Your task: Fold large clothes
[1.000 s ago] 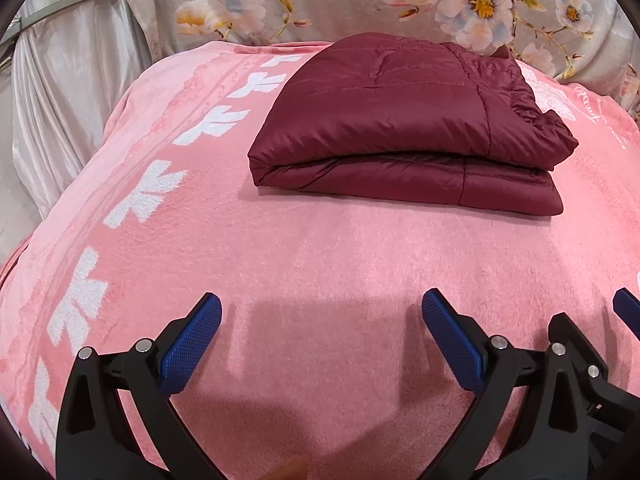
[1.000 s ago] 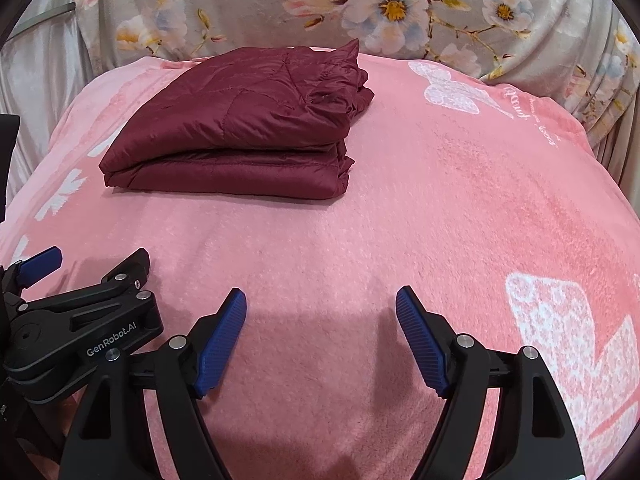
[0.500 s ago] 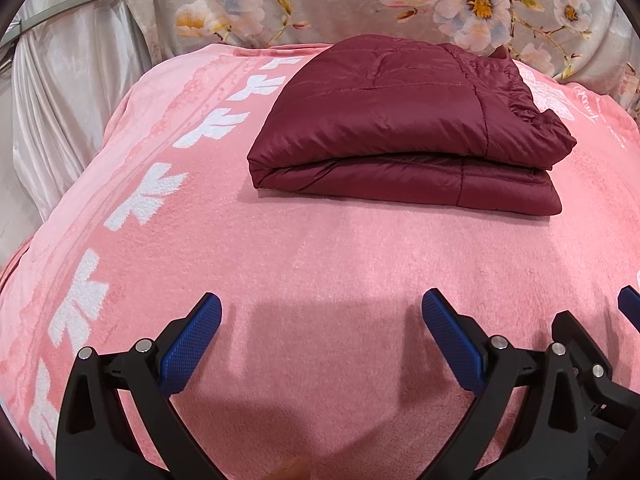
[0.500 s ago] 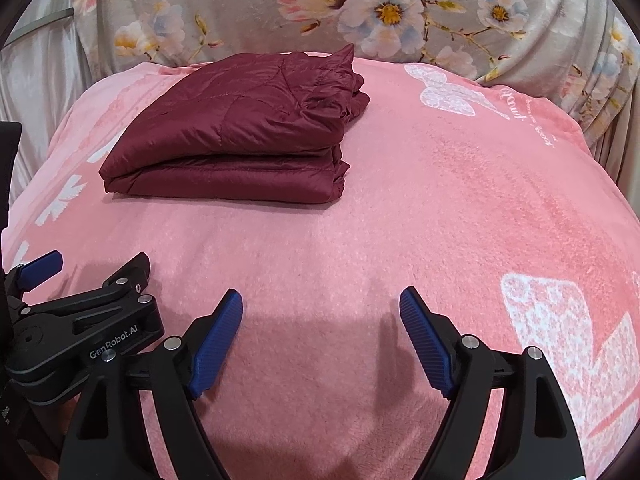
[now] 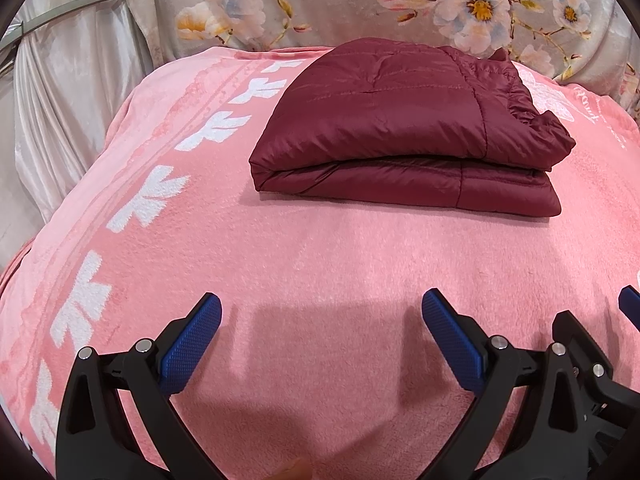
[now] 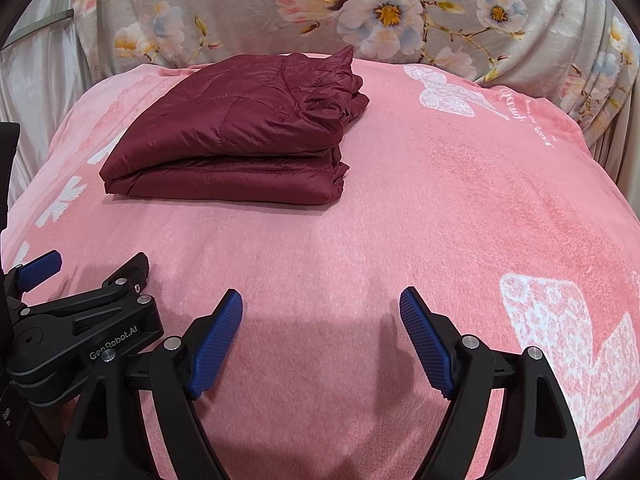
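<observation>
Your folded maroon jacket [image 5: 404, 136] lies on the pink blanket [image 5: 320, 260], near the floral fabric [image 5: 360, 4] behind it. Both your left gripper [image 5: 320, 334] and right gripper [image 6: 320, 330] hang well short of the jacket, fingers spread, empty, with nothing between.

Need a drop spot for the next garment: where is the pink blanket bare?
Bare: the pink fleece blanket right of the folded maroon quilted jacket, up to the floral drape; also the strip between jacket and both open grippers. Crowded only at the jacket.
</observation>
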A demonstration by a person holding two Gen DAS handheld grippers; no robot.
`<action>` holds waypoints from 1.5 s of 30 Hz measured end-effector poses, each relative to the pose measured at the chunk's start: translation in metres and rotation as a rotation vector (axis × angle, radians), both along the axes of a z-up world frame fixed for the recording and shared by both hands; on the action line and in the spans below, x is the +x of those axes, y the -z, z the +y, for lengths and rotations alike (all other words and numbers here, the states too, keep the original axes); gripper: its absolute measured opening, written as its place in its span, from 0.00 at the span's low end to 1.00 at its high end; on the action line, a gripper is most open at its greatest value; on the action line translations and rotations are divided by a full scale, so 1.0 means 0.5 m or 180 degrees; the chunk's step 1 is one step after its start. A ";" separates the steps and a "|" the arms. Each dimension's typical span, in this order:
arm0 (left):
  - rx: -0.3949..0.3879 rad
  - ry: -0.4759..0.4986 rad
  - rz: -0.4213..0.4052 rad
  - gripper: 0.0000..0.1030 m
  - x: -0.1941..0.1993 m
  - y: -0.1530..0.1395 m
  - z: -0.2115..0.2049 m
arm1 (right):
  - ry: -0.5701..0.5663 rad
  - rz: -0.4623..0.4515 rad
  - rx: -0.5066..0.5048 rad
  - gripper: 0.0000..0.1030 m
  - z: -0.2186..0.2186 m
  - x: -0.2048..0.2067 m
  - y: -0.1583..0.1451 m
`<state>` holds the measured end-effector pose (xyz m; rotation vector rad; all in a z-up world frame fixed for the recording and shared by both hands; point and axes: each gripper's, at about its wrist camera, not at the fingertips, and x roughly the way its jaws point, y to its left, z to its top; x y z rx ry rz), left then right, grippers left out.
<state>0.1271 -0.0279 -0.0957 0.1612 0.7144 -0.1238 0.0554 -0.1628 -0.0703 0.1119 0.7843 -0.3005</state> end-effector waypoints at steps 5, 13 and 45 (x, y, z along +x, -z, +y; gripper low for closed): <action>-0.0020 0.0005 -0.0030 0.95 -0.005 -0.003 -0.001 | 0.0011 -0.0026 0.0004 0.77 -0.002 -0.001 -0.006; -0.0060 0.0018 -0.0088 0.95 -0.013 -0.009 -0.003 | 0.0024 -0.0090 0.0000 0.77 0.002 -0.007 -0.010; -0.0167 0.0032 -0.0283 0.94 -0.034 -0.025 -0.001 | 0.0040 -0.0236 -0.0040 0.77 0.005 -0.020 -0.018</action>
